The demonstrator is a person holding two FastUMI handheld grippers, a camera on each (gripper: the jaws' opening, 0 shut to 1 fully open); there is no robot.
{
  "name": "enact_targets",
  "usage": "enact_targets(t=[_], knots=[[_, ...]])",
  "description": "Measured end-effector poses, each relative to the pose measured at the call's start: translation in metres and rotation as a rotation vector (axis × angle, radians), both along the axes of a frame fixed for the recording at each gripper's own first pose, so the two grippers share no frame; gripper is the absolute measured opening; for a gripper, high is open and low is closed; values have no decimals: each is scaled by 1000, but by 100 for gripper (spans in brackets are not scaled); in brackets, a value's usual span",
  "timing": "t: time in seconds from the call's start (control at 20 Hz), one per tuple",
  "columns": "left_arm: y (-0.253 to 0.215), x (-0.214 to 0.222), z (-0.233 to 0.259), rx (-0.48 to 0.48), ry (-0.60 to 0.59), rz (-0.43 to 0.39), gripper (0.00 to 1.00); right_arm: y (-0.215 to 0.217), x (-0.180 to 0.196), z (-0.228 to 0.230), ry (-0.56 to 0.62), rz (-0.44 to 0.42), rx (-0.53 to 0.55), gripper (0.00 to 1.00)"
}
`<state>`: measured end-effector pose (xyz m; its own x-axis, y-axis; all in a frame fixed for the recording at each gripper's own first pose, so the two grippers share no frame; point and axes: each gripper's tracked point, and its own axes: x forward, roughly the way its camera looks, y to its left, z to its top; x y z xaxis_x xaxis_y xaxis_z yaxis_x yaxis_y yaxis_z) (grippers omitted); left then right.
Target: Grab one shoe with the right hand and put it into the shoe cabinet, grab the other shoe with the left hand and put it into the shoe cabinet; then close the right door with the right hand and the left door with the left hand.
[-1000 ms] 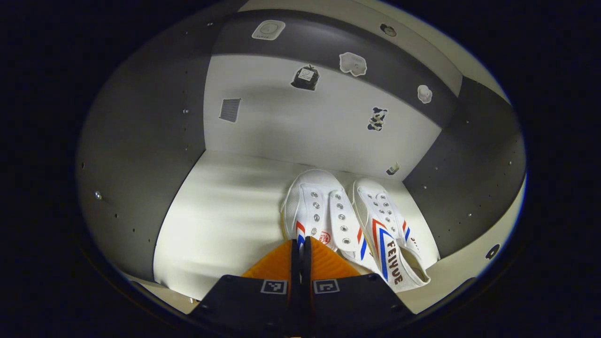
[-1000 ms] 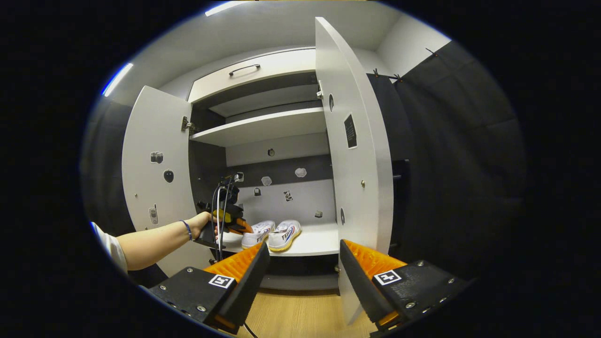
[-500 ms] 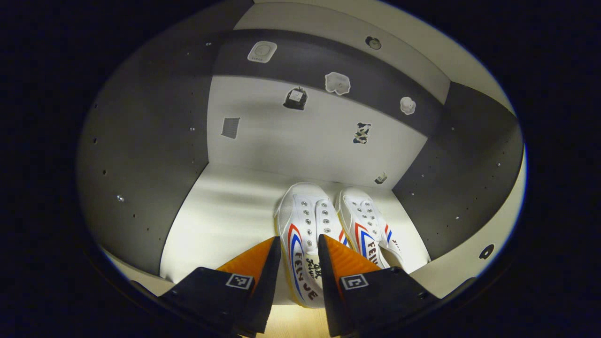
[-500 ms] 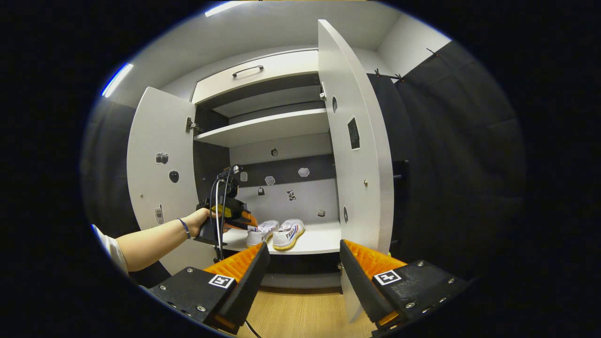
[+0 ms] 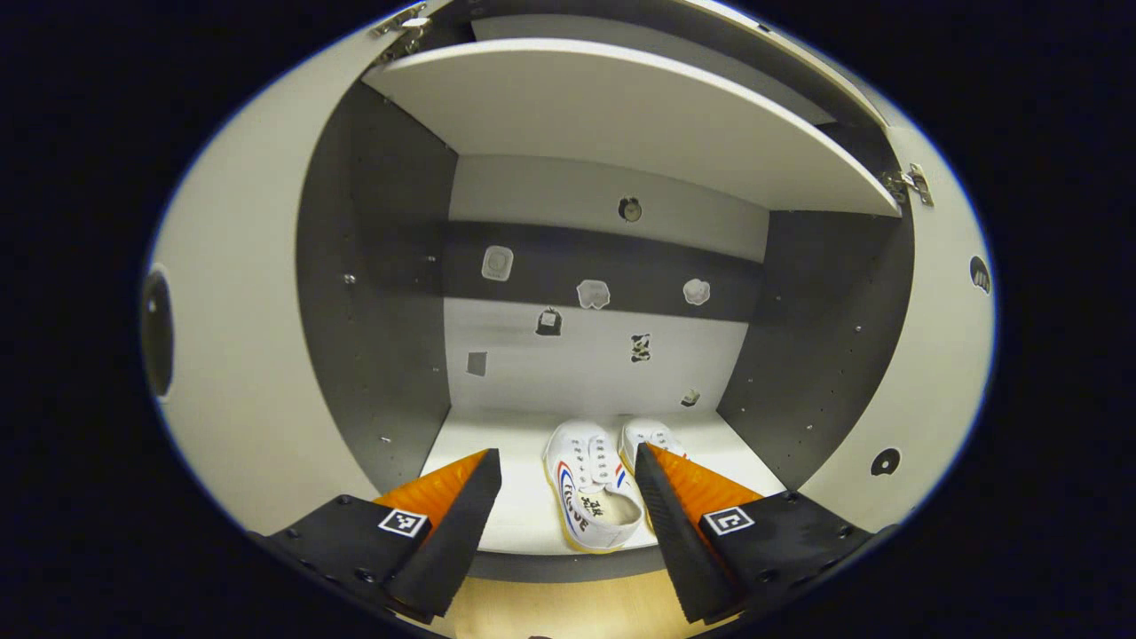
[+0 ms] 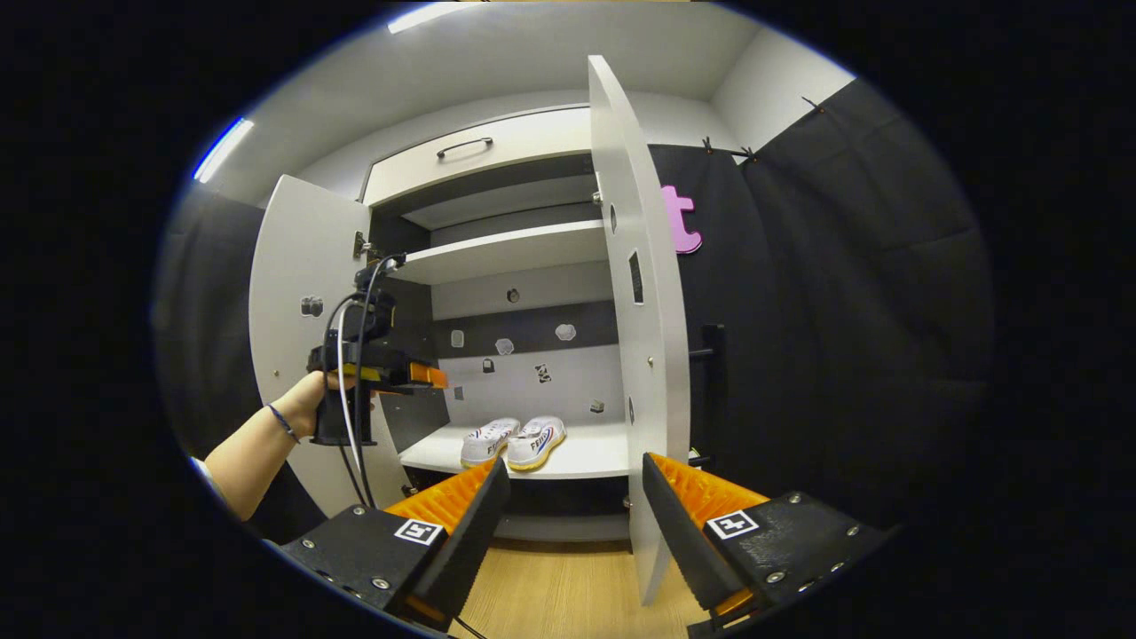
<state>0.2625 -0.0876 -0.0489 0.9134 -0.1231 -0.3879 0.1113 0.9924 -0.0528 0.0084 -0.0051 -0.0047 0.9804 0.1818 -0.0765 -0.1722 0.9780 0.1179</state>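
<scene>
Two white shoes with red and blue stripes stand side by side on the cabinet's lower shelf (image 5: 497,444): the left shoe (image 5: 590,484) and the right shoe (image 5: 652,437), which also appear as a pair of shoes (image 6: 515,441) in the right gripper view. My left gripper (image 5: 568,524) is open, pulled back in front of the shelf with nothing between its fingers; in the right gripper view this same left gripper (image 6: 404,374) is held up by a hand (image 6: 311,399). My right gripper (image 6: 572,524) is open, low, just in front of the right door's (image 6: 643,355) edge.
Both cabinet doors stand open: the left door (image 6: 302,284) and the right one. An upper shelf (image 5: 621,106) spans the cabinet above the shoes. Stickers dot the back wall (image 5: 586,355). A drawer with a handle (image 6: 466,146) sits on top. Wooden floor (image 6: 568,595) lies below.
My left gripper let go of the shoe, opened wider and drew back and up out of the cabinet. The right door has swung slightly in the right gripper view.
</scene>
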Motion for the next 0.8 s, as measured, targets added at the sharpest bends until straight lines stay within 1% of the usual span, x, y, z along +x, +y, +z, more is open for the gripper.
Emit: enact_targets(t=[0.1,0.15,0.2,0.35,0.4,0.6,0.8], knots=[[6,-22,29,8,-62,13,97,-17,-4,4,-13,-26,-22,92],[8,-36,43,13,-89,16,99,-25,-6,4,-16,-38,-31,92],[11,-49,56,23,-113,17,99,-32,-7,4,-16,-49,-36,92],[20,-86,90,56,-192,38,94,-57,-10,-1,-2,-81,-46,92],[23,-97,99,64,-215,44,96,-64,-10,-2,-1,-91,-47,93],[30,-141,128,62,-282,55,96,-95,-10,-11,10,-130,-60,93],[43,-181,147,73,-336,76,96,-126,0,-34,54,-173,-67,92]])
